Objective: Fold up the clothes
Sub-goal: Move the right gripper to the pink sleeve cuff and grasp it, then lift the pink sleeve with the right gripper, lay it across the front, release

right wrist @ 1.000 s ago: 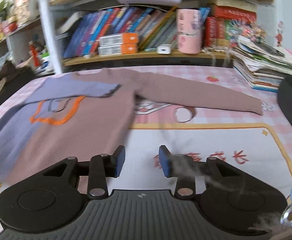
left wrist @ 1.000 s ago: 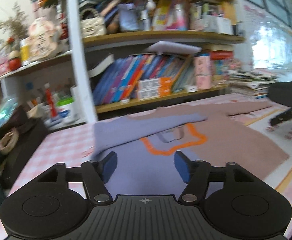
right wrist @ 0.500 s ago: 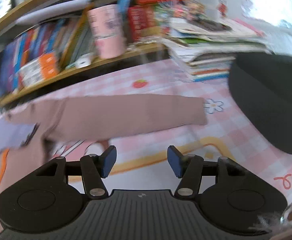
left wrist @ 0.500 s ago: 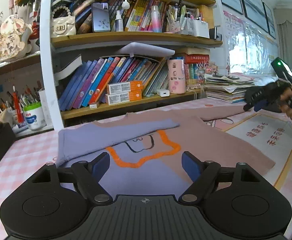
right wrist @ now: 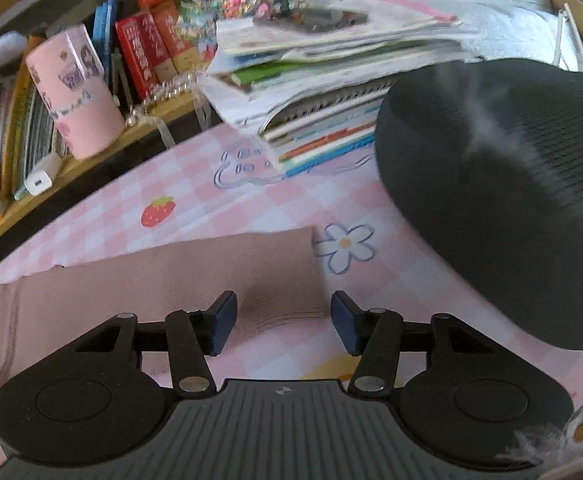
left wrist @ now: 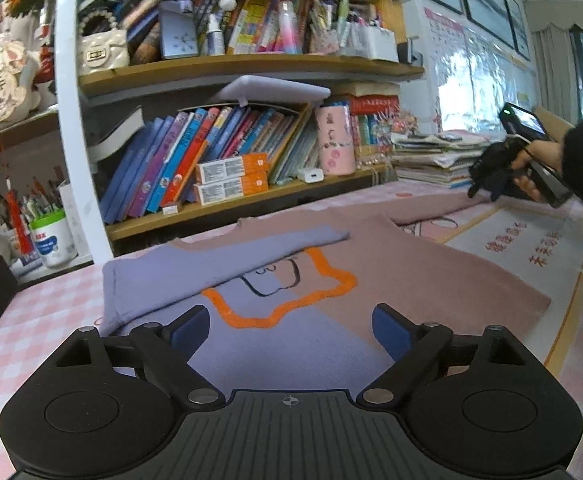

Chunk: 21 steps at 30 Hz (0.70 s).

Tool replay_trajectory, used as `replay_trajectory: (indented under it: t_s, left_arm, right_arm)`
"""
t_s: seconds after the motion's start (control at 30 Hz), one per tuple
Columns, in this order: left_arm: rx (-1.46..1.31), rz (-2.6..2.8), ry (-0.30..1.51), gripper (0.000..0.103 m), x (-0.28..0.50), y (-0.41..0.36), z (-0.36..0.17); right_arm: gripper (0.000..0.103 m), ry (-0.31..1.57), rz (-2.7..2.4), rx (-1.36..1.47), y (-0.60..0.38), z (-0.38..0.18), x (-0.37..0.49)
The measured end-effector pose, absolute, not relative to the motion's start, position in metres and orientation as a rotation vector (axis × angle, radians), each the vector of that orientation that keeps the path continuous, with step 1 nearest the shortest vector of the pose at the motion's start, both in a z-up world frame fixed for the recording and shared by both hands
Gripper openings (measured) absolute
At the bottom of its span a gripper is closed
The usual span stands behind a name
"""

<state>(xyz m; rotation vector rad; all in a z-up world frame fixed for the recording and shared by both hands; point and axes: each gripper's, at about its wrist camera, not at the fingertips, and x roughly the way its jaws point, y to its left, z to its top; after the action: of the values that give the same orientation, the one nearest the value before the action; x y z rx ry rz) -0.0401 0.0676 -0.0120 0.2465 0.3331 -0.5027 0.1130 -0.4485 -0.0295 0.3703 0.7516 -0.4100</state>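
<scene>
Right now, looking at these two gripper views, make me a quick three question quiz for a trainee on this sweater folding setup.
1. True or false: the purple sleeve lies folded across the sweater.
2. What lies between the right gripper fingers? A) brown sleeve cuff B) pink cup C) black cushion
3. Fill in: the outline on the sweater's front is coloured ____.

Key: 1 true. 2 A; the jaws are closing, not yet pressing. 3 orange.

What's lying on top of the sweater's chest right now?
The purple sleeve is folded across the sweater, covering the top of the orange-outlined design. Whatever the design shows beneath the sleeve is hidden.
</scene>
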Motion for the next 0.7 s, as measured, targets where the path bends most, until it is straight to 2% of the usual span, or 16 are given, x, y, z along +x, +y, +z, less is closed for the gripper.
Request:
replay_trajectory:
  t_s: [0.1,0.2,0.33,0.5,0.7]
  left_arm:
    - [0.268,-0.512,0.332,0.095,-0.043,0.064,-0.013]
    - [0.281,-0.502,0.332,0.096,-0.044,0.062,-0.013]
    - [0.302,-0.473,0.318,0.098,-0.046,0.06,-0.014]
    - [0.318,-0.446,0.287,0.099,-0.051,0.06,-0.012]
    - [0.358,-0.433,0.256,0.099,-0.057,0.054,-0.012]
  right_arm:
    - [0.042,0.763,-0.427,0.294,-0.44,-0.032,0.12]
    - [0.025,0.759,-0.403,0.298,-0.44,-0.032,0.12]
    - [0.012,0.762,-0.37,0.331,-0.442,-0.031,0.12]
    - [0.01,0.74,-0.365,0.31,-0.429,-0.022,0.119]
    - [0.01,0.646,-0.298,0.254,-0.396,0.014,0.104]
